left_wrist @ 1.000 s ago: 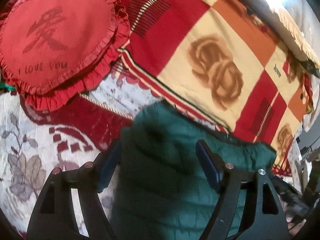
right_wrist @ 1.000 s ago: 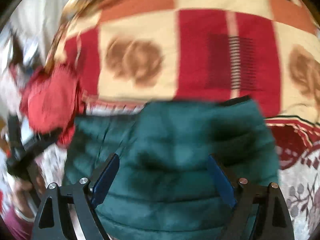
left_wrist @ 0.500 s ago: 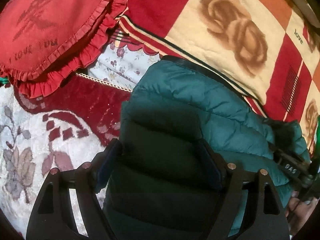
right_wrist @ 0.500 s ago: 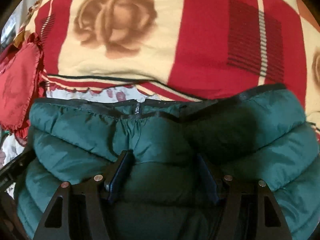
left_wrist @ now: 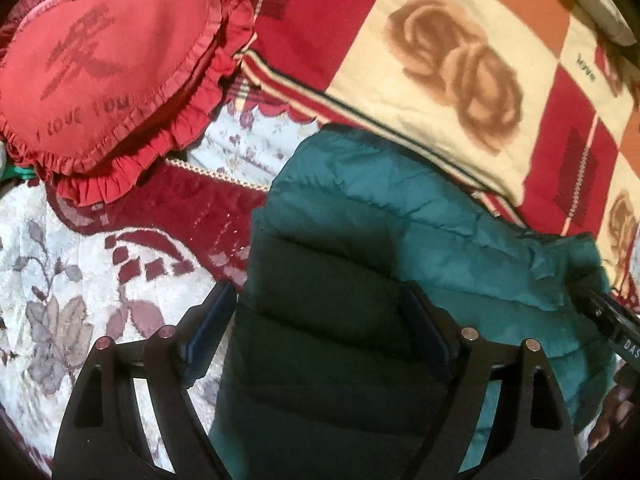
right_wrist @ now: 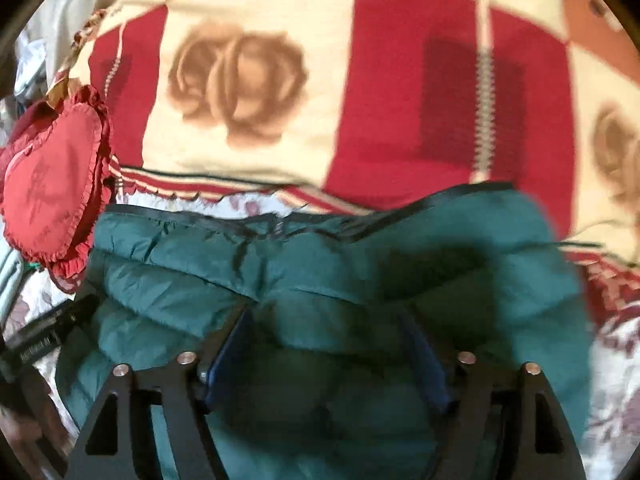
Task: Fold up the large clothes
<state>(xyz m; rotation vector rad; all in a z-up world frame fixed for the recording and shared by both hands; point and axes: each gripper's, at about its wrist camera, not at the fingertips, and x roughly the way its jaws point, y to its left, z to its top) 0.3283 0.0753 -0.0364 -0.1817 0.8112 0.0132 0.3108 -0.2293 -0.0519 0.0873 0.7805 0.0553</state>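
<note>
Leftmost, a red heart cushion (left_wrist: 108, 80) sits beside the rose-print blanket (left_wrist: 452, 60); the green puffer jacket (left_wrist: 400, 240) lies folded on the floral bedspread (left_wrist: 60, 280). Left gripper (left_wrist: 316, 320) jaws opening, straddling the fold, not pinching. Right gripper (right_wrist: 328, 344) jaws opening likewise over the jacket. Judged: fold being released; next move calls for lifting clear, then flattening.

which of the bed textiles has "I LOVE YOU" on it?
The red heart-shaped ruffled cushion. The rose-patterned blanket only reads "love"; the green puffer jacket shows no text.
</note>
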